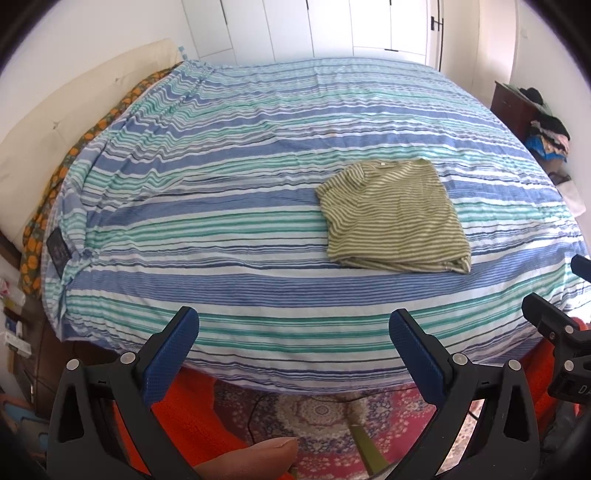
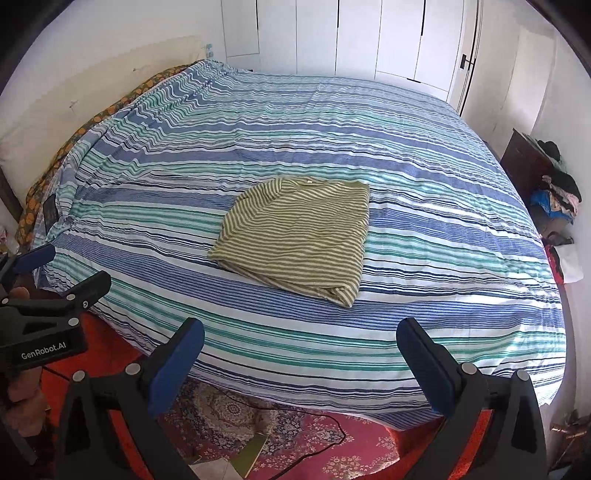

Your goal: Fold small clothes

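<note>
A green-and-white striped shirt [image 1: 397,216] lies folded into a rough rectangle on the bed; it also shows in the right wrist view [image 2: 295,236]. My left gripper [image 1: 293,326] is open and empty, held back over the bed's near edge, well short of the shirt. My right gripper [image 2: 301,338] is open and empty, also at the near edge, below the shirt. The right gripper shows at the right edge of the left wrist view [image 1: 557,295], and the left gripper at the left edge of the right wrist view [image 2: 59,269].
The bed carries a blue, teal and white striped cover [image 1: 240,206]. A patterned red rug [image 2: 295,443] lies below the near edge. A dark cabinet with piled clothes [image 2: 554,195] stands at the right. White closet doors [image 1: 332,26] are behind the bed.
</note>
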`<control>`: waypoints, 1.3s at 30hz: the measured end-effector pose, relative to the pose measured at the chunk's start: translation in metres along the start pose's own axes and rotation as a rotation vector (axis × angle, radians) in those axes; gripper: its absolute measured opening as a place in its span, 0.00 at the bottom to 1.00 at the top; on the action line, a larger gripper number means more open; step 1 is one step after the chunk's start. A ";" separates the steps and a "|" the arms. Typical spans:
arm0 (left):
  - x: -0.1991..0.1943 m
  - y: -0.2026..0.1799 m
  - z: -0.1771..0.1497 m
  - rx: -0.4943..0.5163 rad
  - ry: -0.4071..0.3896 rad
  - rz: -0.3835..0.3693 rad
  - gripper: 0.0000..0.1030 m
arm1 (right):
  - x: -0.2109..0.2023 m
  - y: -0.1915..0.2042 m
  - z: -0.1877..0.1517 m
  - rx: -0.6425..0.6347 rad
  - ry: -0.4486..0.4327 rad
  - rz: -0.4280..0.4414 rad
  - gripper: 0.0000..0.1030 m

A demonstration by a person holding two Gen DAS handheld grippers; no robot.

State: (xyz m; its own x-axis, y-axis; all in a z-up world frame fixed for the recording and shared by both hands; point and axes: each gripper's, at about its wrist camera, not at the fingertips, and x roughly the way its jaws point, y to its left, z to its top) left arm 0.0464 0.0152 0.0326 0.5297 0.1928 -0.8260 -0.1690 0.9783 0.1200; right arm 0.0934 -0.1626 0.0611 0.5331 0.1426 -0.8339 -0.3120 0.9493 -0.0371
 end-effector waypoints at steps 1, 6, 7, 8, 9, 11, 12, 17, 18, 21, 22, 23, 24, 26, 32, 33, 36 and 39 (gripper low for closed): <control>0.002 0.000 -0.001 -0.003 0.009 0.000 1.00 | 0.000 0.001 0.000 -0.004 0.000 -0.012 1.00; 0.004 0.001 -0.002 -0.014 0.022 -0.004 0.99 | -0.006 0.005 0.001 -0.022 -0.025 -0.015 1.00; 0.004 0.000 -0.002 -0.011 0.024 -0.004 0.99 | -0.007 0.006 0.001 -0.025 -0.027 -0.013 1.00; 0.004 0.000 -0.001 -0.009 0.024 -0.006 0.99 | -0.008 0.006 0.001 -0.026 -0.028 -0.007 1.00; 0.004 0.000 -0.001 -0.008 0.024 -0.009 0.99 | -0.008 0.007 0.001 -0.028 -0.026 0.000 1.00; 0.003 -0.001 -0.001 -0.004 0.026 -0.011 0.99 | -0.006 0.008 0.002 -0.031 -0.014 0.003 1.00; 0.002 -0.001 -0.001 -0.003 0.024 -0.011 0.99 | -0.005 0.008 0.001 -0.033 -0.006 0.002 1.00; 0.003 -0.002 -0.002 0.003 0.028 -0.008 0.99 | -0.001 0.008 0.002 -0.030 0.028 0.001 1.00; 0.003 -0.003 -0.002 0.005 0.030 -0.009 0.99 | -0.001 0.008 0.002 -0.028 0.031 0.000 1.00; 0.004 -0.002 -0.001 0.007 0.032 -0.010 0.99 | -0.001 0.007 0.003 -0.022 0.036 -0.002 1.00; 0.004 -0.003 -0.001 0.008 0.033 -0.010 0.99 | -0.002 0.007 0.003 -0.021 0.037 -0.002 1.00; 0.004 -0.003 -0.001 0.009 0.033 -0.011 0.99 | -0.002 0.007 0.003 -0.019 0.038 -0.002 1.00; 0.005 -0.003 -0.001 0.010 0.034 -0.011 0.99 | -0.002 0.006 0.004 -0.019 0.039 -0.004 1.00; 0.006 -0.004 -0.001 0.012 0.037 -0.012 0.99 | -0.002 0.007 0.005 -0.022 0.040 -0.007 1.00; 0.009 -0.007 -0.001 0.018 0.049 -0.018 0.99 | -0.001 0.006 0.003 -0.020 0.046 -0.007 1.00; 0.009 -0.007 -0.001 0.019 0.049 -0.019 0.99 | 0.000 0.005 0.003 -0.019 0.048 -0.006 1.00; 0.009 -0.007 -0.001 0.021 0.049 -0.018 0.99 | 0.000 0.004 0.003 -0.017 0.048 -0.009 1.00; 0.009 -0.007 -0.001 0.021 0.050 -0.021 0.99 | -0.001 0.004 0.003 -0.020 0.044 -0.015 1.00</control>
State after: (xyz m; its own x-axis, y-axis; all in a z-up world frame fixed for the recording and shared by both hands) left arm 0.0516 0.0103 0.0241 0.4906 0.1690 -0.8548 -0.1409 0.9835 0.1136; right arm 0.0943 -0.1581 0.0632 0.5029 0.1157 -0.8566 -0.3205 0.9453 -0.0605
